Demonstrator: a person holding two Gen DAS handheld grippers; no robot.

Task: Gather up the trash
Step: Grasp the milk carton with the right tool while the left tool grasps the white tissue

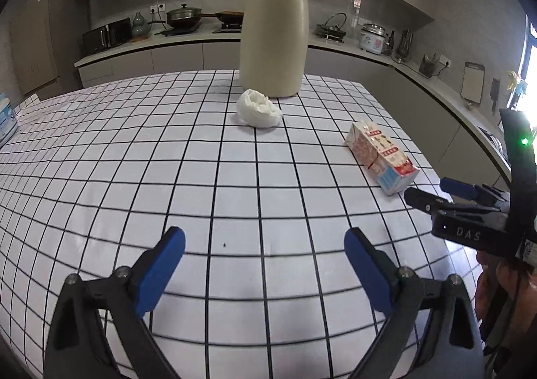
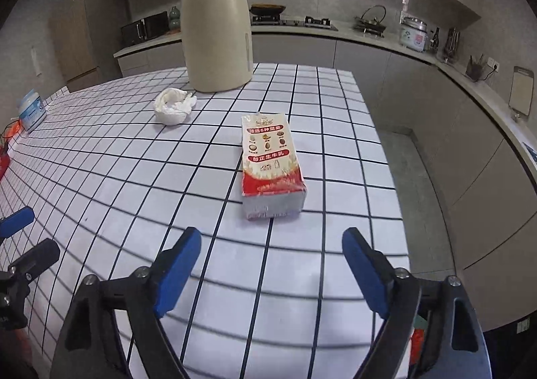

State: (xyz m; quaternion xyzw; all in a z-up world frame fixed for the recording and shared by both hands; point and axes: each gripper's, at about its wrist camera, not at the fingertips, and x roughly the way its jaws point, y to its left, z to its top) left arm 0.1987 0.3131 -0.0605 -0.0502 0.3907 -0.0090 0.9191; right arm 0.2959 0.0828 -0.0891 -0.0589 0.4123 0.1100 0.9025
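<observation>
A red and white milk carton lies flat on the checked table, just ahead of my right gripper, which is open and empty. In the left wrist view the carton is at the right. A crumpled white tissue lies in front of a beige thermos jug; it also shows in the right wrist view. My left gripper is open and empty over the table's near part. The right gripper shows at the right edge of the left wrist view, just short of the carton.
The jug stands at the table's far side. A white and blue tub sits at the far left edge. Kitchen counters with pots and a rice cooker run behind and to the right. The table's right edge drops to the floor.
</observation>
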